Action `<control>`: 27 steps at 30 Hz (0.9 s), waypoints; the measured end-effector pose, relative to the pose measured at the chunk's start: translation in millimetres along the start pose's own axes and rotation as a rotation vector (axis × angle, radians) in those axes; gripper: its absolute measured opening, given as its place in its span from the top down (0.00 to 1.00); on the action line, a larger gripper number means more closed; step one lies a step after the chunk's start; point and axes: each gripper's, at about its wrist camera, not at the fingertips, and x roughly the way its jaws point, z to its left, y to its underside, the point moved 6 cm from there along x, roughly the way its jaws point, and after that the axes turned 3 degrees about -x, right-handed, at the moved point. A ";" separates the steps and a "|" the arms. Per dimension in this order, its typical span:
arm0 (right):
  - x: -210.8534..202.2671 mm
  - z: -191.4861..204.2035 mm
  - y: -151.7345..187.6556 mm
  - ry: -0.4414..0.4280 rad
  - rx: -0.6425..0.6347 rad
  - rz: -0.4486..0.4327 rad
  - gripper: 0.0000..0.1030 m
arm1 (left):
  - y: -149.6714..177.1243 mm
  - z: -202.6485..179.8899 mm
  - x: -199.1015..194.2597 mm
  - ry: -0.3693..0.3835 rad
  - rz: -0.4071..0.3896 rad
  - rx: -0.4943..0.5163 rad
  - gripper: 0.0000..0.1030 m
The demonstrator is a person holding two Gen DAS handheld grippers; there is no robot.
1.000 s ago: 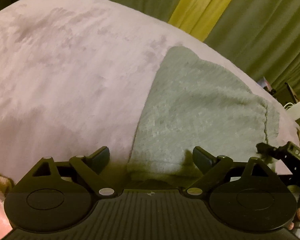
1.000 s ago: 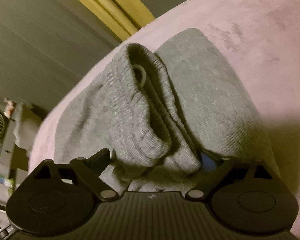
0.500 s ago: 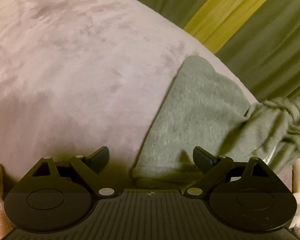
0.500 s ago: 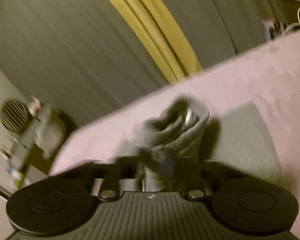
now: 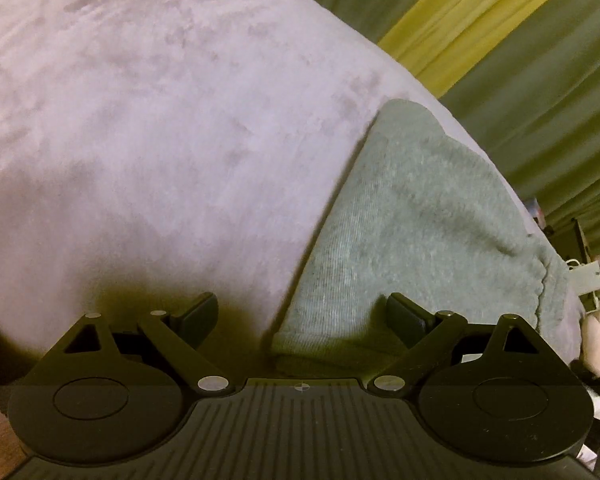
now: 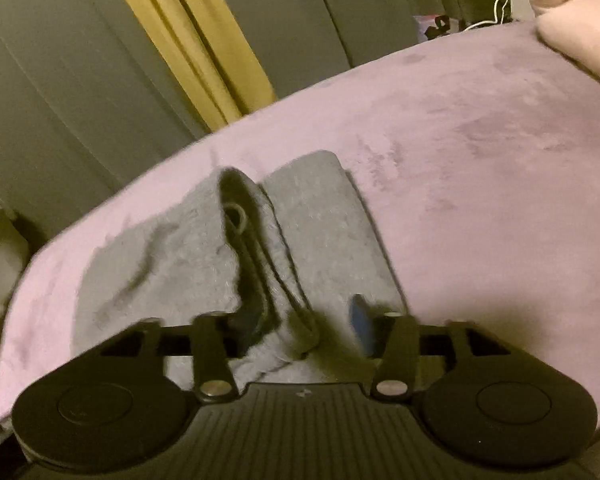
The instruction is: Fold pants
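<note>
The right tool (image 6: 300, 320) has just let go. Half a second ago it was pressed together on a lifted bunch of grey cloth; now its fingers stand spread, one either side of the ribbed waistband (image 6: 256, 264), which lies back on top of the folded sweatpants (image 6: 324, 224). That reads as a fold laid over and released, so the task looks close to done, with only a tidy or one more fold left. The frame is motion-blurred, so whether the cloth touches the fingers I cannot tell.

The left tool (image 5: 298, 320) is spread as well, as it was a second ago, and pinches nothing. It hovers low over the nearest corner of the sweatpants (image 5: 412, 232), the left finger above bare cover and the right finger above cloth. In this view the raised bunch has gone and the garment lies flat again.

The sweatpants rest on the mauve plush bed cover (image 5: 160, 128), toward its right-hand edge. Their left border is a clean straight fold line running away from the tool; the right border ends in a puckered seam just beside the cover's edge, so little room remains on that side. To the left the cover lies wide and bare, the better direction for any sliding or smoothing. Beyond hang grey-green curtains with a yellow curtain (image 6: 188, 36) between them.
</note>
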 end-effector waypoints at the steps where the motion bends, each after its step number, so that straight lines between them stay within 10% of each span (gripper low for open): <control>1: 0.4 0.5 -1.3 -0.035 0.009 0.000 0.17 | -0.1 0.2 0.4 0.000 0.001 0.001 0.08; 14: 92.7 -8.0 -15.7 -0.369 0.153 0.303 0.10 | 1.2 0.5 7.2 -0.019 0.019 -0.007 0.08; 17: 90.1 1.2 -19.9 -0.400 0.103 0.326 0.47 | 2.1 -0.3 7.6 -0.030 0.019 0.000 0.07; 25: 115.2 19.7 -24.9 -0.442 0.075 0.382 0.41 | 3.4 -2.7 10.1 -0.059 0.020 0.019 0.07; 27: 115.2 29.0 -23.8 -0.406 0.041 0.351 0.53 | 3.2 -1.8 10.2 -0.062 0.020 0.013 0.06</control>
